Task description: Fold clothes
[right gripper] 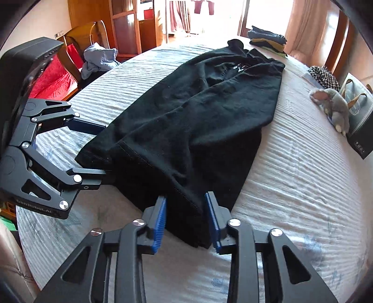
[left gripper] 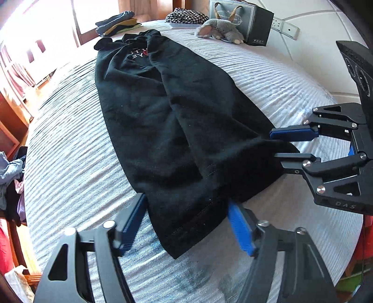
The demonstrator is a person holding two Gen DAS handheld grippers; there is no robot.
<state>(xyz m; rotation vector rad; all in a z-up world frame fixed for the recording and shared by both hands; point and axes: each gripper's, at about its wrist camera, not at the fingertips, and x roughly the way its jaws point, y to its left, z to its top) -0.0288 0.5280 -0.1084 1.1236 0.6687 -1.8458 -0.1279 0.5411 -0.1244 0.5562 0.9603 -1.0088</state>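
Both grippers, left (left gripper: 186, 223) and right (right gripper: 186, 223), straddle the black shirt's (left gripper: 163, 116) hem corners, jaws wide, apparently poised to pinch for 1 lengthwise fold.

garment (left gripper: 163, 111): black matt knit cloth, stitched hem
bedcover (left gripper: 70, 186): pale ribbed woven cloth
left gripper (left gripper: 186, 223): matt black metal, blue ridged pads

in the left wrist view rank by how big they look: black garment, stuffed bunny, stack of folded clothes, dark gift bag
1. black garment, by far the largest.
2. dark gift bag.
3. stuffed bunny and stack of folded clothes: these look about alike, and all three small things lie far from the camera, so their order is unsure.
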